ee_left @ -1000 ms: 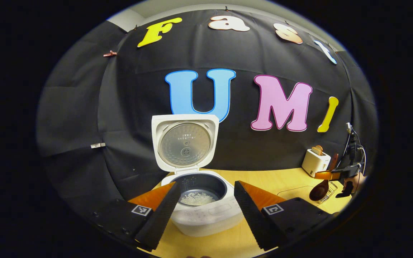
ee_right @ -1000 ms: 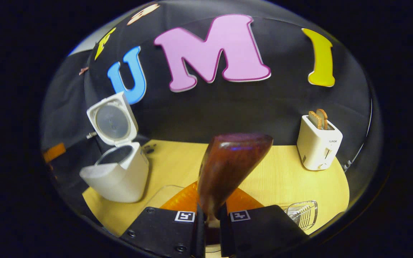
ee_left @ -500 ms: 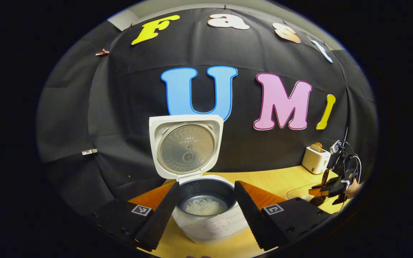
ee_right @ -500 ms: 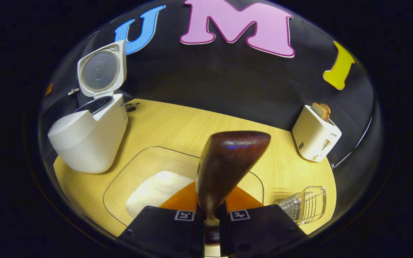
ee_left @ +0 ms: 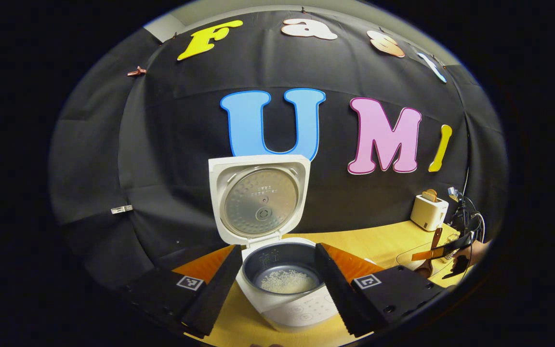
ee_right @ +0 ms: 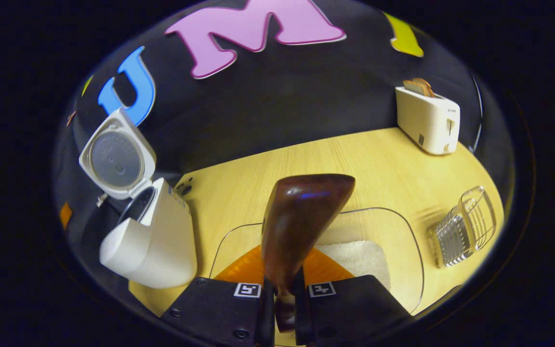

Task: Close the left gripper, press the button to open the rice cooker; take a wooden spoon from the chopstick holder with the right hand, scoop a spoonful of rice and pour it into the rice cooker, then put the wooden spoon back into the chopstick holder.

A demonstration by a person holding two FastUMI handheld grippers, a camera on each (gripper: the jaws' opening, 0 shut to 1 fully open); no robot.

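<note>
Since half a second ago your right claw (ee_right: 280, 308) has swung so the clear tray (ee_right: 405, 226) of rice (ee_right: 359, 258) now lies under the wooden spoon (ee_right: 301, 221), which it clamps by the handle, bowl forward. Your left claw (ee_left: 272, 284) hangs with its fingers apart over the open rice cooker (ee_left: 277, 270), rice in its pot. Off to the right on the counter (ee_right: 258, 188), the chopstick holder (ee_right: 465, 226) stands near the toaster (ee_right: 427, 120).

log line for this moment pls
cooker lid: open | rice in pot | right gripper: shut on wooden spoon | left gripper: open
</note>
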